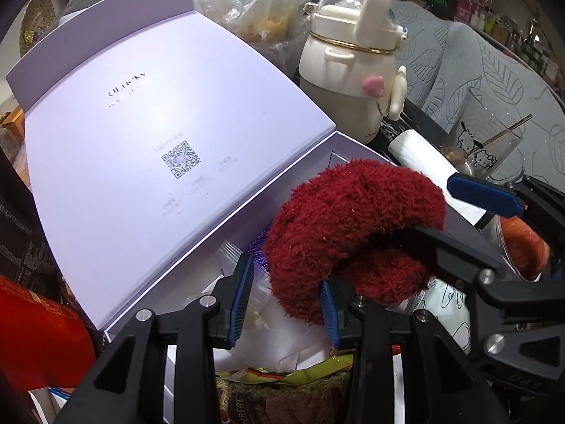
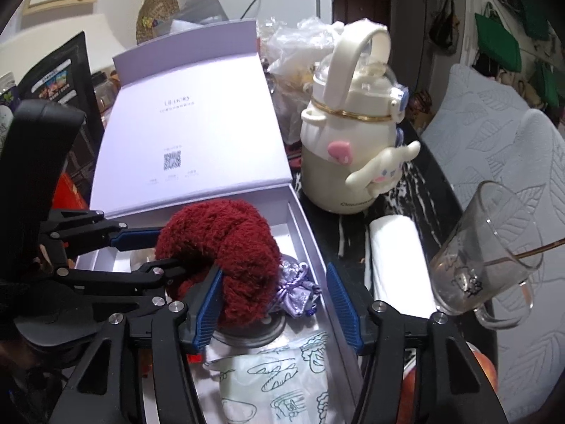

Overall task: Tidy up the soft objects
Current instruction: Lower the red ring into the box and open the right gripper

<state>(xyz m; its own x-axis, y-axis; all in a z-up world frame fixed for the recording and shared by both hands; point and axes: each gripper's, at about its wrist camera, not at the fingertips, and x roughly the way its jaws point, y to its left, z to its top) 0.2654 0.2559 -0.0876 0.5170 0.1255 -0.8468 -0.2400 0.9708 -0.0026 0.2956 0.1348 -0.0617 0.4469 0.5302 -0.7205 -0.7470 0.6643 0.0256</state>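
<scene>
Two close downward views, shared box (image 1: 141, 162)

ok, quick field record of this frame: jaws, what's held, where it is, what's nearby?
left gripper: jaws shut on dark red fluffy fabric piece
right gripper: jaws open, one pad beside the fabric, not clamping
fabric position: over open lilac cardboard box, lid up
in box: lilac satin pouch, printed plastic bag
beside box: cream cartoon water bottle, clear glass mug
</scene>
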